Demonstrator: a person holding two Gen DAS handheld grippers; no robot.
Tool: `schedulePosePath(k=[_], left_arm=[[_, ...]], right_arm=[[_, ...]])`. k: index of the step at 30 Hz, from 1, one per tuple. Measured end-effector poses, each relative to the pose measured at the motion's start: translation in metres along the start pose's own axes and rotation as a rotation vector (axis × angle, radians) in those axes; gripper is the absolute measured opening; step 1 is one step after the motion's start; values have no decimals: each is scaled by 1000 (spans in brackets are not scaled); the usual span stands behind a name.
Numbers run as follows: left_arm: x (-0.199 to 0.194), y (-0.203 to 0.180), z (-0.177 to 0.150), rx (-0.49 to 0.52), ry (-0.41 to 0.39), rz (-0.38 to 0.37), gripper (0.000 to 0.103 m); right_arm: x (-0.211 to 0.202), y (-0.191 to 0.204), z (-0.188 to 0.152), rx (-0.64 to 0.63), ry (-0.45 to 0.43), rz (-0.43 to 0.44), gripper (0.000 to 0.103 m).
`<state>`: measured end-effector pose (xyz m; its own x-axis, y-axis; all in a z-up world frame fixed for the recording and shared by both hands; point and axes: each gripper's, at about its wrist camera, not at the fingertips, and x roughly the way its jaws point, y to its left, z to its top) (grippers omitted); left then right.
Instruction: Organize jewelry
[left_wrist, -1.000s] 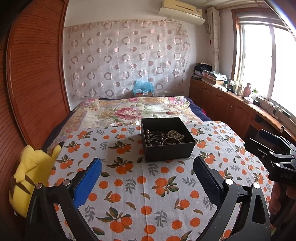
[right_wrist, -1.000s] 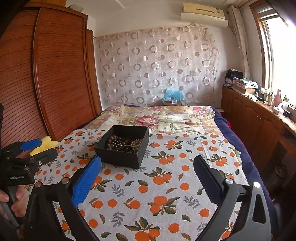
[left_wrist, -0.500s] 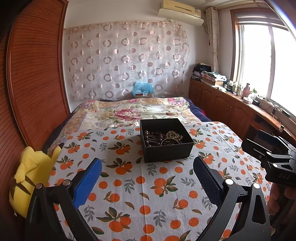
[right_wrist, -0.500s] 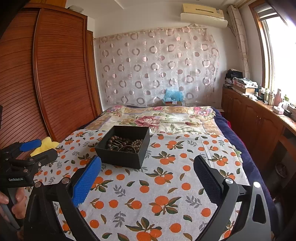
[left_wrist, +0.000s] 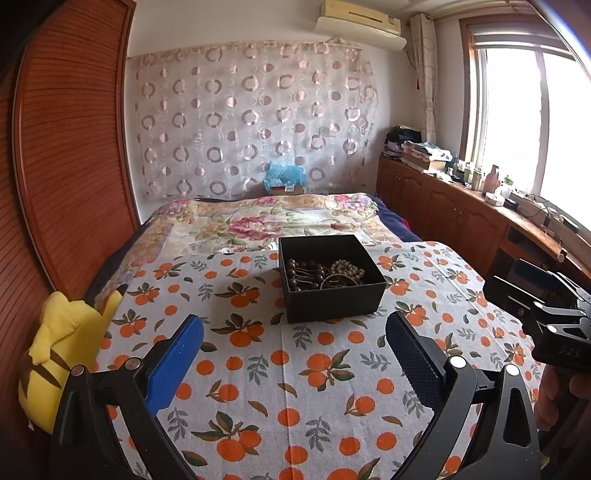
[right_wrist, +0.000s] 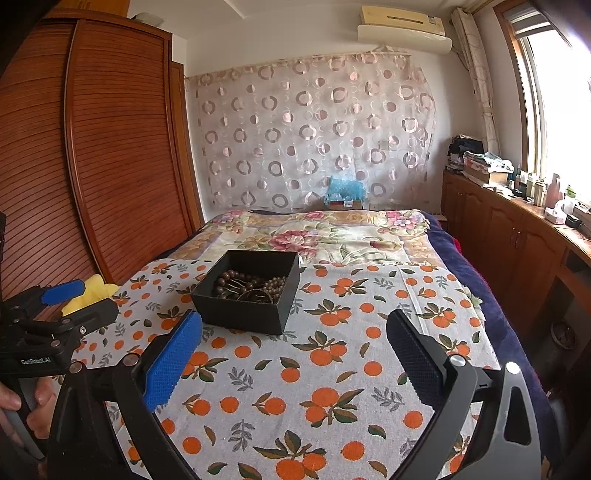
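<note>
A black open box (left_wrist: 330, 280) sits on the orange-print cloth (left_wrist: 295, 369) on the bed. It holds dark brown bead bracelets (left_wrist: 304, 273), pale bead strands (left_wrist: 347, 267) and a bangle. The box also shows in the right wrist view (right_wrist: 247, 291). My left gripper (left_wrist: 293, 339) is open and empty, a short way in front of the box. My right gripper (right_wrist: 293, 341) is open and empty, in front of the box and to its right. The right gripper shows at the right edge of the left wrist view (left_wrist: 543, 306). The left gripper shows at the left of the right wrist view (right_wrist: 66, 306).
A yellow plush toy (left_wrist: 62, 354) lies at the cloth's left edge by the wooden wardrobe (left_wrist: 66, 166). A floral quilt (left_wrist: 266, 221) covers the far bed. A wooden counter (left_wrist: 480, 206) with clutter runs along the right under the window.
Both grippers have drawn back and risen slightly, so the box sits a little farther off. Both stay open and empty.
</note>
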<state>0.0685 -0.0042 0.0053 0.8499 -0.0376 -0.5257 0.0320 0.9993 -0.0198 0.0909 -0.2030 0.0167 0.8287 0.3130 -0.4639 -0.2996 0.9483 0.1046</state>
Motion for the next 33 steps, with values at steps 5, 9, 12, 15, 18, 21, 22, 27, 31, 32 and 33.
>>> schedulePosePath(k=[5, 9, 12, 15, 18, 21, 22, 27, 31, 32, 33], left_arm=[[-1, -2, 1, 4, -6, -2, 96], [-2, -4, 2, 5, -9, -4, 96], [-3, -4, 2, 4, -9, -5, 96], [-3, -4, 2, 5, -10, -5, 96], [-4, -5, 2, 6, -12, -8, 95], [-6, -6, 3, 7, -14, -11, 96], [-6, -6, 3, 8, -15, -11, 96], [-10, -7, 4, 8, -20, -14, 95], [-12, -7, 5, 9, -23, -15, 96], [-13, -8, 6, 10, -24, -16, 96], [-12, -7, 5, 10, -23, -15, 95]], right_arm=[[0, -1, 0, 2, 1, -2, 100], [0, -2, 0, 2, 1, 0, 100], [0, -2, 0, 2, 1, 0, 100], [0, -2, 0, 3, 2, 1, 100], [0, 0, 0, 3, 0, 0, 100], [0, -2, 0, 2, 1, 1, 100], [0, -2, 0, 2, 2, 0, 100], [0, -2, 0, 2, 0, 0, 100], [0, -2, -2, 3, 0, -3, 100], [0, -1, -2, 3, 0, -4, 100], [0, -2, -2, 2, -1, -4, 100]])
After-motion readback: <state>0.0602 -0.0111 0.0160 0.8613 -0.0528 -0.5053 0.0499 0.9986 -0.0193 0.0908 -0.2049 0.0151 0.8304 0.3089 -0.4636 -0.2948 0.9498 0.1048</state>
